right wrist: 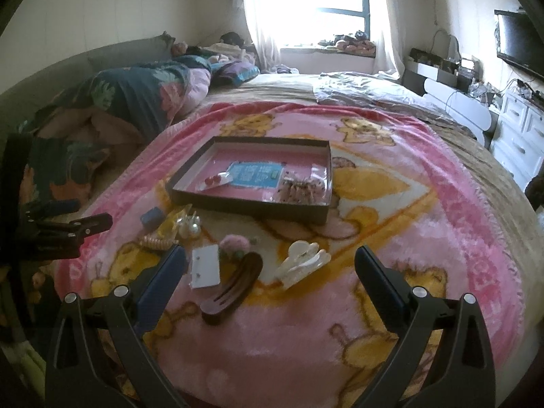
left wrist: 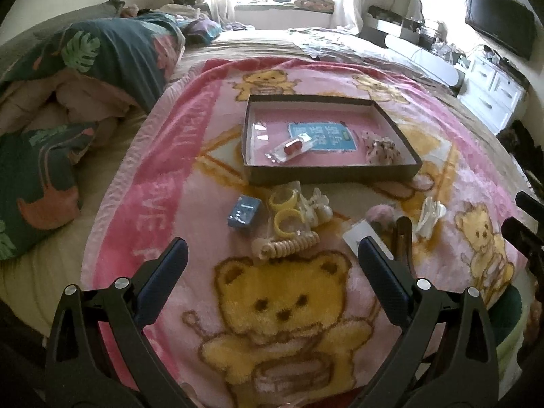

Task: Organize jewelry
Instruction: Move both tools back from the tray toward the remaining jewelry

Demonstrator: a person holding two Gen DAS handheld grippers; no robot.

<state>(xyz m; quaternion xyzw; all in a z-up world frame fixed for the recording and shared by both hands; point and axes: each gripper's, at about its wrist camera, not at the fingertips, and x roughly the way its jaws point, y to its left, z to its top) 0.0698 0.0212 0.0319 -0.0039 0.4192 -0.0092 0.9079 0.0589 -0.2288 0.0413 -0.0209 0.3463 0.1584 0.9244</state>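
Observation:
A shallow dark box (left wrist: 326, 175) (right wrist: 251, 209) with a pink floor lies on the bear blanket. Inside are a blue card (left wrist: 323, 136), a red item in a clear packet (left wrist: 292, 148) and a bag of small clips (right wrist: 302, 185). In front of it lie a small blue box (left wrist: 244, 216), yellow rings (left wrist: 284, 212), a coiled hair tie (left wrist: 289, 246), pearl pieces (right wrist: 190, 227), a white card (right wrist: 205, 265), a brown barrette (right wrist: 234, 289) and a white claw clip (right wrist: 302, 261). My left gripper (left wrist: 272, 255) hangs open above the hair tie. Over the barrette and claw clip, my right gripper (right wrist: 270, 261) is open too.
The pink bear blanket (left wrist: 282, 309) covers a bed. A rumpled leaf-print duvet (left wrist: 102, 54) lies at the left, white drawers (right wrist: 520, 136) and a wall television (left wrist: 499, 17) at the right, a bright window (right wrist: 326, 3) beyond.

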